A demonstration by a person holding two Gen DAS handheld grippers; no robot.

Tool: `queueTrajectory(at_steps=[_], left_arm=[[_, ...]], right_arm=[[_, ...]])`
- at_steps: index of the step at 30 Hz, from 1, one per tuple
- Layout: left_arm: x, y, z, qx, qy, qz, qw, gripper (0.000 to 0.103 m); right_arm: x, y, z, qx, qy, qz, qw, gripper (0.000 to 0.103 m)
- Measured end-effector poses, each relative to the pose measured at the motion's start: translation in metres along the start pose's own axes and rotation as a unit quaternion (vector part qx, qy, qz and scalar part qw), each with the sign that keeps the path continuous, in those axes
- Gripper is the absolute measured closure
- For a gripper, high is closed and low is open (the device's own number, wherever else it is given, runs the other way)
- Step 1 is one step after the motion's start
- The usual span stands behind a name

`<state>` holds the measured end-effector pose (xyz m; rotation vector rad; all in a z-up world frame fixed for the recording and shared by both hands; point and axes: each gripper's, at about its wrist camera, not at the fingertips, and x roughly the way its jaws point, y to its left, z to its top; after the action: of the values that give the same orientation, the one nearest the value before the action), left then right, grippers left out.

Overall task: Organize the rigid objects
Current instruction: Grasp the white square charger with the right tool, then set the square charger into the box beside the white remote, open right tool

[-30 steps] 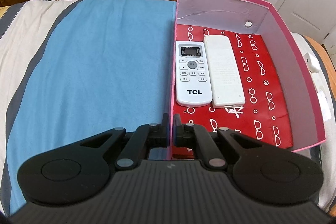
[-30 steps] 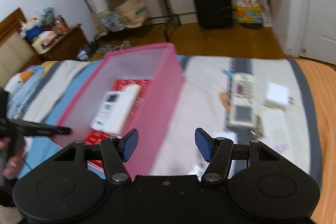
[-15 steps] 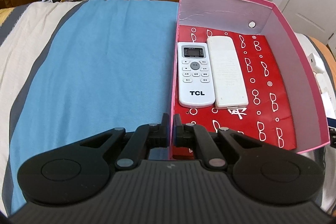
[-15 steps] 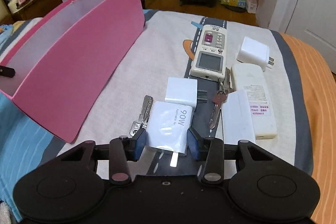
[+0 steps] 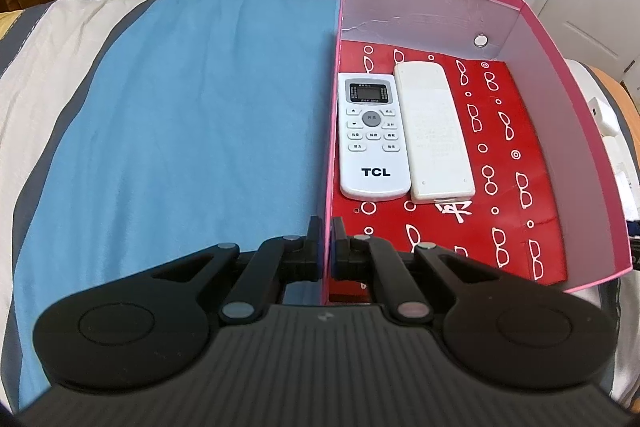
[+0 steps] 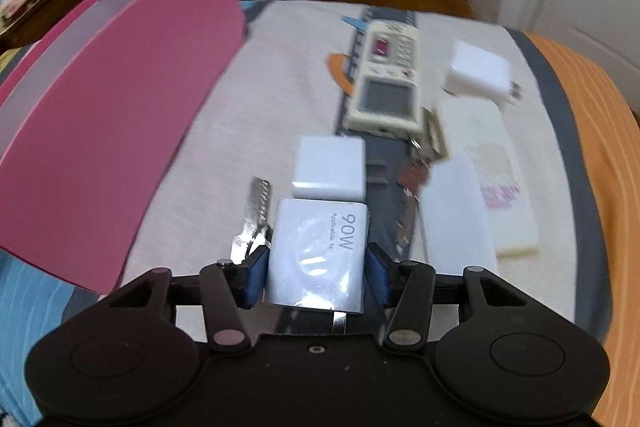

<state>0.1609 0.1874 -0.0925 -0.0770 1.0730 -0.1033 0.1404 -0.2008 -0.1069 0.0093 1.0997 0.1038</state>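
The right gripper [image 6: 316,273] is closed around a white 90W charger [image 6: 318,253] near the bed's [image 6: 248,99] front edge, apparently to carry it to the pink box [image 5: 560,107]. The left gripper [image 5: 325,247] pinches the box's left wall, likely steadying it. Two remotes [image 5: 374,139] lie side by side against that wall.

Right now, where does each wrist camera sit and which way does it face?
Left wrist: behind the left claw, shut on the pink box's near wall, looking into it at the TCL remote and a plain white remote.
Right wrist: behind the right claw, which grips a 90W charger, facing items on the bed.
Shared: the pink box.
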Motion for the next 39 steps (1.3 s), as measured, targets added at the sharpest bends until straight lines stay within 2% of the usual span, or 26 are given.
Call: queueTrajectory(at_steps=[4,9,14,18,24,27,30,34,37,39], left_arm=[[0.0,0.001,0.001,-0.002,0.001,-0.002,1.0,0.1],[0.0,0.001,0.001,-0.003,0.002,-0.003,1.0,0.1],[0.0,0.001,0.001,-0.007,0.004,-0.004,1.0,0.1],[-0.002,0.003,0.001,-0.009,0.002,-0.006,0.9999,0.1],[-0.002,0.003,0.001,-0.009,0.002,-0.006,0.9999,0.1],[-0.002,0.003,0.001,-0.008,0.001,-0.005,1.0,0.1],[-0.002,0.002,0.001,-0.007,0.0,-0.003,1.0,0.1],[-0.003,-0.002,0.0,0.007,-0.002,0.005,1.0,0.1],[-0.004,-0.004,-0.001,0.01,-0.004,0.008,0.9999,0.1],[-0.004,-0.002,-0.001,0.007,-0.004,0.005,1.0,0.1]], right_arm=[[-0.006,-0.005,-0.007,0.025,0.022,0.01,0.999,0.047],[-0.002,-0.007,-0.007,0.033,0.022,0.01,0.999,0.045],[0.006,0.002,-0.008,-0.003,-0.013,-0.016,1.0,0.046],[-0.009,0.01,-0.017,-0.013,-0.041,-0.034,0.999,0.047],[-0.064,0.016,-0.012,-0.004,-0.129,0.003,0.992,0.047],[-0.094,0.028,0.004,-0.015,-0.168,0.038,0.985,0.047],[-0.117,0.05,0.029,-0.039,-0.185,0.082,0.979,0.047],[-0.122,0.095,0.068,-0.084,-0.18,0.127,0.972,0.047],[-0.102,0.127,0.092,-0.111,-0.141,0.138,0.974,0.047],[-0.078,0.151,0.108,-0.139,-0.109,0.127,0.976,0.047]])
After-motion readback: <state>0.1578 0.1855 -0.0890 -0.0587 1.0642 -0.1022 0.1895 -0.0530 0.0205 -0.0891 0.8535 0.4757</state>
